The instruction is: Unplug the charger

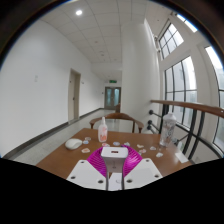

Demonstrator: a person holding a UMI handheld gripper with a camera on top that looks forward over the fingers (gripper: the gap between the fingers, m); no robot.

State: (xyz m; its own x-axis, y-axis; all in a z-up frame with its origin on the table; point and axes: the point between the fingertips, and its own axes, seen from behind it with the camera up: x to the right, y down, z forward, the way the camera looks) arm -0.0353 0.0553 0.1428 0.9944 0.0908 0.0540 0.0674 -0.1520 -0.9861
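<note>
A white charger block (113, 152) sits between my two fingers, lifted above the brown wooden table (60, 155). My gripper (113, 157) is shut on it, with the magenta pads (97, 159) pressing on its left and right sides. Only the charger's top face and part of its front show. Its lower part is hidden between the fingers. No socket or power strip is visible.
Beyond the fingers on the table stand a pink bottle (103, 131) and a clear bottle (168, 128), with a white object (73, 143) to the left and small bits (141, 150) scattered on the right. A chair (120, 118) stands behind the table. A wooden railing (192, 108) and windows are on the right.
</note>
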